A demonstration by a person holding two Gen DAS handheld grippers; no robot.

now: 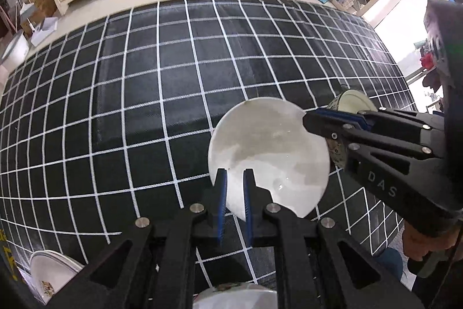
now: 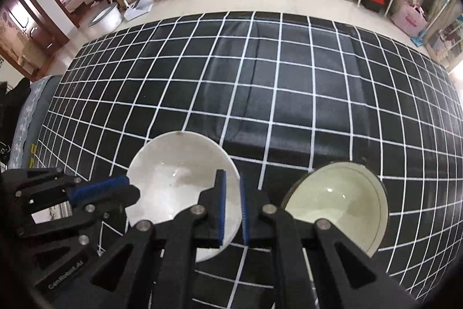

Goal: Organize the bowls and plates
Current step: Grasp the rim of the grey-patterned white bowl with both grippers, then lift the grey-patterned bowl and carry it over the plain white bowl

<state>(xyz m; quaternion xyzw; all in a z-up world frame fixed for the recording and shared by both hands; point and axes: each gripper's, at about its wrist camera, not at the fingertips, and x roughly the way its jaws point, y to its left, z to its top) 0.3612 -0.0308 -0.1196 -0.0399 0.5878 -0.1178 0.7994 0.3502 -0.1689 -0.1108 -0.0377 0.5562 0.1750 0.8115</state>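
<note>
White plate (image 1: 269,152) sits between my two tongs, each pinching an opposite side of its rim, so I judge I am carrying it level with both hands to keep it from tipping. My left tongs (image 1: 235,193) are closed on the near rim; my right tongs (image 2: 233,207) are closed on the rim at the other side. Just beside the right tongs a green-tinted bowl (image 2: 338,199) rests on the checked black cloth (image 2: 260,71), near the table's front edge. More dishes (image 1: 49,274) lie at the near left corner, probably waiting for stacking.
</note>
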